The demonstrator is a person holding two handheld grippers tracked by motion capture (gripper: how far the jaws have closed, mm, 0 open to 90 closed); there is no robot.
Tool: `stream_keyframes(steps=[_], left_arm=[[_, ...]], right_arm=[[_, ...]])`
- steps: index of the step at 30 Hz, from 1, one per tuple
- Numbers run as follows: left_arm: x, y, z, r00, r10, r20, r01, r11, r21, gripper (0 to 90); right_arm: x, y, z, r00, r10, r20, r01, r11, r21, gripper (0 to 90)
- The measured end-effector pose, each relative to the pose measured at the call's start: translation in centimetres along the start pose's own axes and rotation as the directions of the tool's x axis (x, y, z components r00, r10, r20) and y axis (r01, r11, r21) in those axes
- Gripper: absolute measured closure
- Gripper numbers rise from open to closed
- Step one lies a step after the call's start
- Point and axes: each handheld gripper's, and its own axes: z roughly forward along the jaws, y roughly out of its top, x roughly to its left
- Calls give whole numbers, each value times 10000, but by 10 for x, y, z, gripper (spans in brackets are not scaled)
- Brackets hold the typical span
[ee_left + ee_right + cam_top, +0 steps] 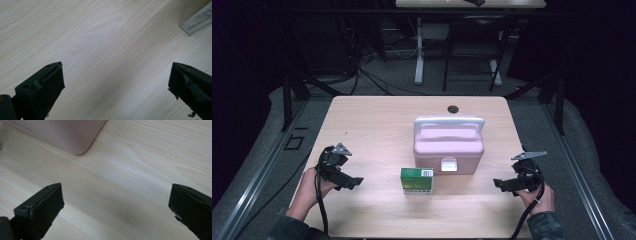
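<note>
The left gripper (354,182) has its 2 jaws spread wide with nothing between them, and the right gripper (498,183) is the same. The green box (417,180) stands on the table (372,120) between both grippers, apart from each, just in front of the pink case (448,145).

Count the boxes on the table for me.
2: a pink lidded box with a white handle mid-table, and a small green carton just in front of it, toward the person. Nothing seems hidden behind them.
</note>
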Motion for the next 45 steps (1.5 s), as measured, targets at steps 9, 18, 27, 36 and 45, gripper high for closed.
stream_keyframes(steps=[9, 18, 27, 36, 45], left_arm=[[-7, 28, -17, 9952, 834, 512, -834, 9965, -19, 2], [-17, 52, -28, 9835, 1572, 893, -1592, 9871, 160, 2], [-25, 72, -37, 9702, 2086, 1233, -2113, 9774, 93, 2], [-38, 91, -41, 9434, 2943, 1526, -3034, 9520, 397, 2], [-55, 112, -43, 9067, 3795, 1839, -3953, 9168, 568, 0]], right_arm=[[0, 0, 0, 10000, 67, -67, -67, 10000, 14, 0], [-1, -1, 1, 9997, 119, -233, -119, 9999, 20, 0], [-2, -1, 0, 9994, 158, -292, -160, 9999, -43, 0], [0, -1, 2, 9993, 65, -359, -64, 10000, 19, 0], [0, -1, 2, 9992, 51, -389, -49, 10000, 48, 0]])
